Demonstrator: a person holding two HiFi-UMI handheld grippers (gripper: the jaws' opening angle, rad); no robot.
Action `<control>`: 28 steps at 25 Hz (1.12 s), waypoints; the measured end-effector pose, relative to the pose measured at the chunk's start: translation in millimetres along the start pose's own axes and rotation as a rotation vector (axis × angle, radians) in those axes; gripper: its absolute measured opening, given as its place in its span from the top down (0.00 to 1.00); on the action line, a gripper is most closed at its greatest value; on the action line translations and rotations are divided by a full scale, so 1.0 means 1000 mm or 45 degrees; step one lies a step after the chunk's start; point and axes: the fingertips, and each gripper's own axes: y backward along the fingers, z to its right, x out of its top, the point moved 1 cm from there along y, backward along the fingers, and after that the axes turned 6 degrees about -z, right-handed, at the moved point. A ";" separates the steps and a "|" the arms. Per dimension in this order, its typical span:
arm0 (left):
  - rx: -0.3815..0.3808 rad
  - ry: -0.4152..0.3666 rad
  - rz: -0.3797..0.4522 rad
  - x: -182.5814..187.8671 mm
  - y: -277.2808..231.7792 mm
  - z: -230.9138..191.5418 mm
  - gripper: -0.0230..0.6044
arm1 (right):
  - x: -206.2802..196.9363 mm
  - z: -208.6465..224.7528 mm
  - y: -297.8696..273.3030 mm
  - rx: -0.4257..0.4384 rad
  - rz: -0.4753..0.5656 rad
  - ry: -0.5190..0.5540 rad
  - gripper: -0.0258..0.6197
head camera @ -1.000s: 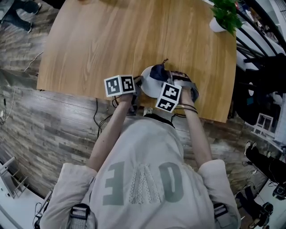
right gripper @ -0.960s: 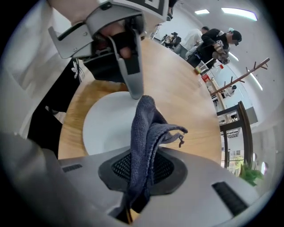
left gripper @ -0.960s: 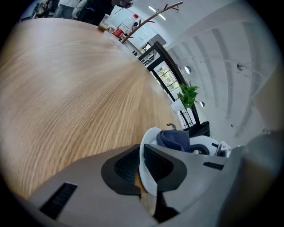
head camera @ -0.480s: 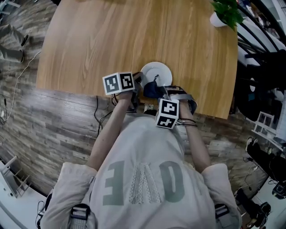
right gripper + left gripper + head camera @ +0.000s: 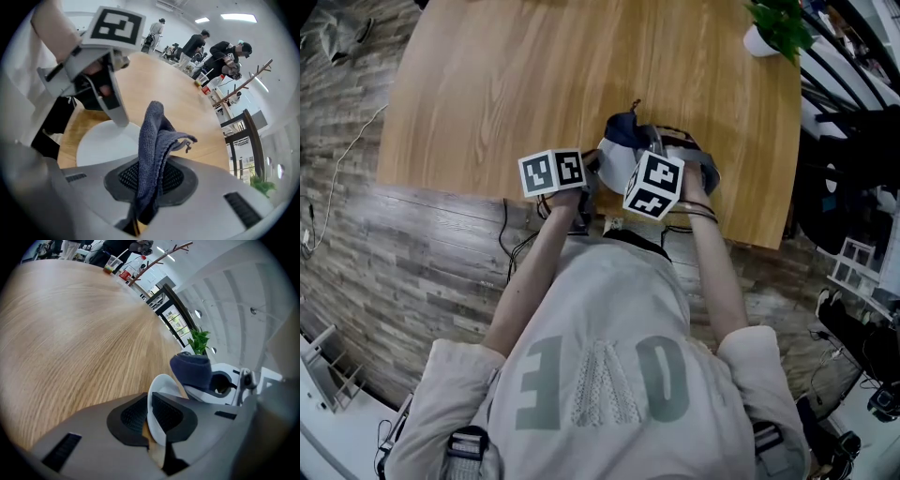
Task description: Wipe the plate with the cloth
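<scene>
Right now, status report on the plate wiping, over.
Left gripper shut on plate rim. Right gripper shut on blue cloth, by the plate; contact unclear. Potted plant at far corner, nothing in the way.

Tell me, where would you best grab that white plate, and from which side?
Probably its thin rim, from the person's side. The plate is shallow, and its lip slips between two jaws, as the left gripper pinches it now, leaving the face free for the cloth.

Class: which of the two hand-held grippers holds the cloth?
The right hand-held gripper: its jaws pinch the dark blue cloth, whereas the left hand-held gripper clamps the white plate.
</scene>
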 end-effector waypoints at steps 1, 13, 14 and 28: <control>-0.001 0.002 -0.001 0.000 0.000 0.000 0.90 | 0.000 0.005 -0.008 -0.001 -0.019 0.017 0.87; -0.027 0.015 -0.020 -0.002 0.002 0.001 0.90 | 0.008 -0.017 -0.022 0.004 -0.080 0.117 0.87; -0.030 0.016 -0.020 -0.002 0.002 0.001 0.90 | 0.009 -0.023 -0.021 0.018 -0.076 0.129 0.87; -0.047 0.044 -0.024 -0.002 0.002 -0.001 0.90 | 0.022 -0.108 0.019 0.308 0.003 0.267 0.87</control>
